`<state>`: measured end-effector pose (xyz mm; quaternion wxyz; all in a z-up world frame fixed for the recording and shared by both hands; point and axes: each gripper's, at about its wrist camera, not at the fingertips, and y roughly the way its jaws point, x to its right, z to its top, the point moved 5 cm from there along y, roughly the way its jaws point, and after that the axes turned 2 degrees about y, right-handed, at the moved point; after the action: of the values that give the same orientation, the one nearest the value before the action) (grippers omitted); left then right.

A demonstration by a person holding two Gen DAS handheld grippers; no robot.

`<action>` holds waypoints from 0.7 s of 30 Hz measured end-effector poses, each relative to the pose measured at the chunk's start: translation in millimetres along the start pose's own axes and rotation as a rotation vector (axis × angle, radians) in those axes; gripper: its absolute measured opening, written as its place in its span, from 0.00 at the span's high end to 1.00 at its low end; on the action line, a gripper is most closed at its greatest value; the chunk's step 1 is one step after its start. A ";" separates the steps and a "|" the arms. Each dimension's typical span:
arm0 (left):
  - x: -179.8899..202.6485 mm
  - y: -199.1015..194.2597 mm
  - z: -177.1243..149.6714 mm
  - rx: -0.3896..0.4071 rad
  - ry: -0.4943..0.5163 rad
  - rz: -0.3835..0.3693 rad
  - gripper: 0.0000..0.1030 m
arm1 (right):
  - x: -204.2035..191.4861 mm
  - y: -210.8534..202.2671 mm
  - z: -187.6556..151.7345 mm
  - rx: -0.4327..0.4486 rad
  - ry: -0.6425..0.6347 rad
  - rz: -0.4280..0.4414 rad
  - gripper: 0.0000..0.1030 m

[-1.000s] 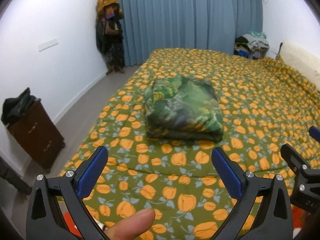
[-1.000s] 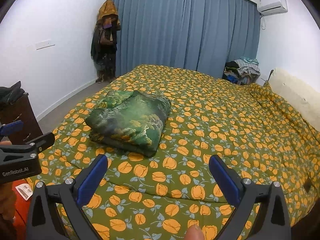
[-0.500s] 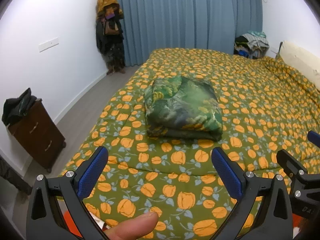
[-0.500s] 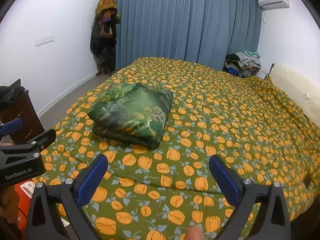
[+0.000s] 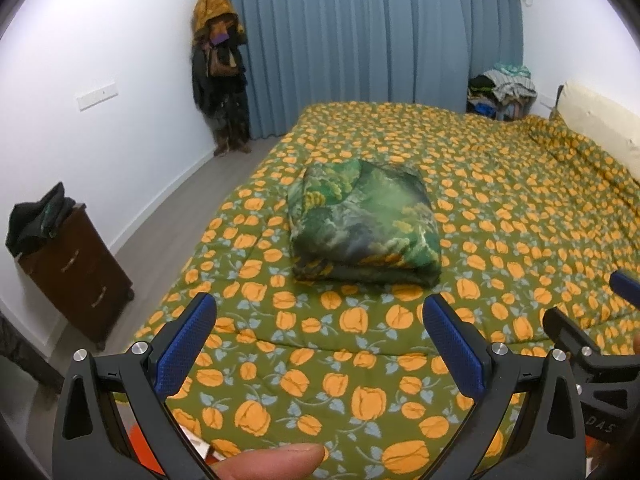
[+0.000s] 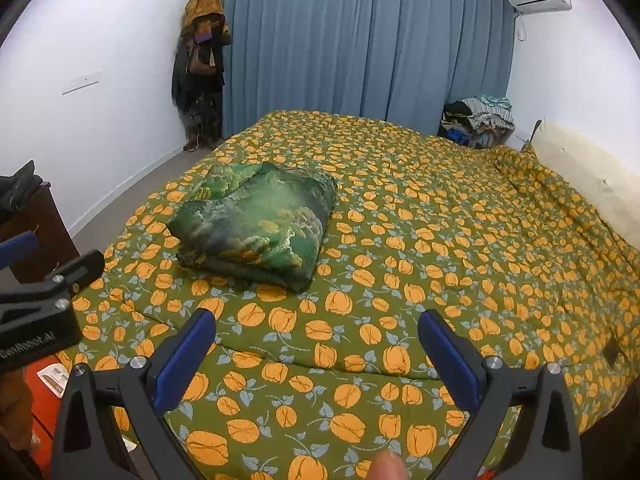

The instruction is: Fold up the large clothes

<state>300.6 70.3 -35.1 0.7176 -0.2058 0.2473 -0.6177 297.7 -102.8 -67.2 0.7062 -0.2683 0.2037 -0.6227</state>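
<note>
Bed [image 6: 460,208] foot and right side cut by frame edge; dresser [image 6: 36,232] mostly cropped; heaped clothes [image 6: 480,116] too small to identify.

Folded garment [image 5: 362,220] on the bed [image 5: 500,200], cabinet [image 5: 76,272] left, curtain [image 5: 360,40] behind.

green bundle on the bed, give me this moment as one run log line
folded green quilt: lying on floral bedspread | left gripper: open, empty | right gripper: open, empty

Both tools have pulled back from the bed [image 5: 520,184]: the left tool [image 5: 320,344] and right tool [image 6: 316,352] now hang over its near edge, farther from the folded green garment [image 5: 362,224].
</note>
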 end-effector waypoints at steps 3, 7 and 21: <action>-0.2 -0.7 0.5 0.002 -0.001 0.001 0.01 | -3.2 -4.1 1.9 0.005 -0.001 0.016 0.00; -0.8 0.6 1.1 0.002 0.002 -0.001 0.01 | -10.4 -13.9 6.8 0.031 -0.021 0.026 0.00; -0.3 -1.4 -1.1 -0.012 -0.019 -0.010 0.01 | -9.0 -5.9 2.7 0.008 -0.024 -0.006 0.00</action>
<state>298.8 70.3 -35.1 0.7154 -0.2172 0.2433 -0.6180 293.6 -94.1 -61.8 0.7078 -0.2735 0.1919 -0.6224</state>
